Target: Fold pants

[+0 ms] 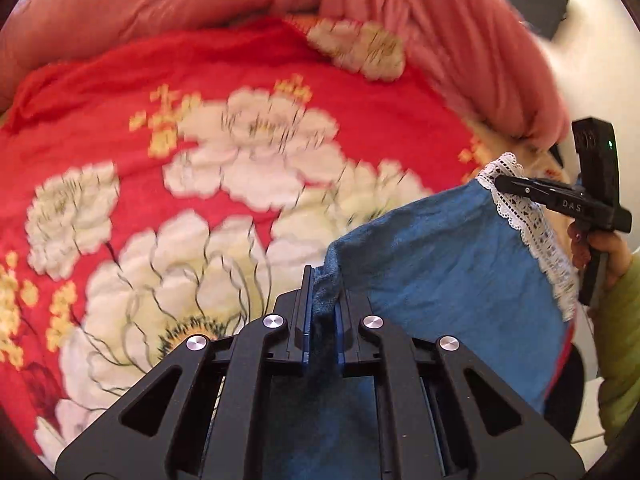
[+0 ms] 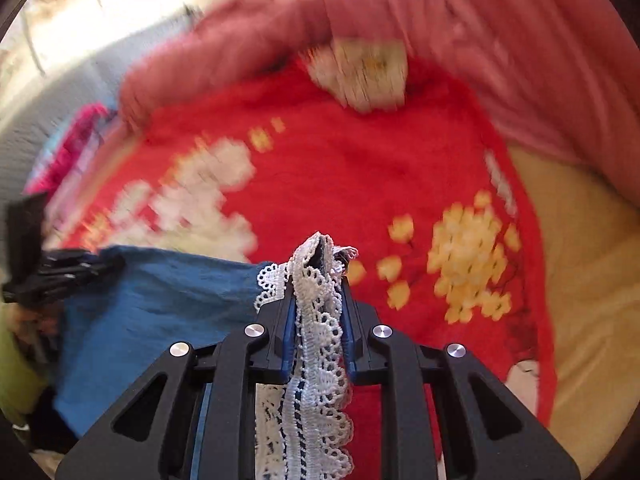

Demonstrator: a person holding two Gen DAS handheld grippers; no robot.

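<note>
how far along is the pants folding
Done: both grips are made. The left gripper is shut on the blue pants, the right gripper on their lace hem. In hand: pants held above the red floral blanket. Left: no finished fold shows yet.

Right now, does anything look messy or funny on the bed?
A bit. The pink quilt is heaped in a bunched roll along the far edge of the red flowered blanket instead of lying flat. The blue pants look fine.

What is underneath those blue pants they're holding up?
Under the blue pants lies a red blanket with big white flowers, and a pink quilt is bunched up behind it. The part of the blanket right beneath the pants is covered, so nothing there can be seen.
</note>
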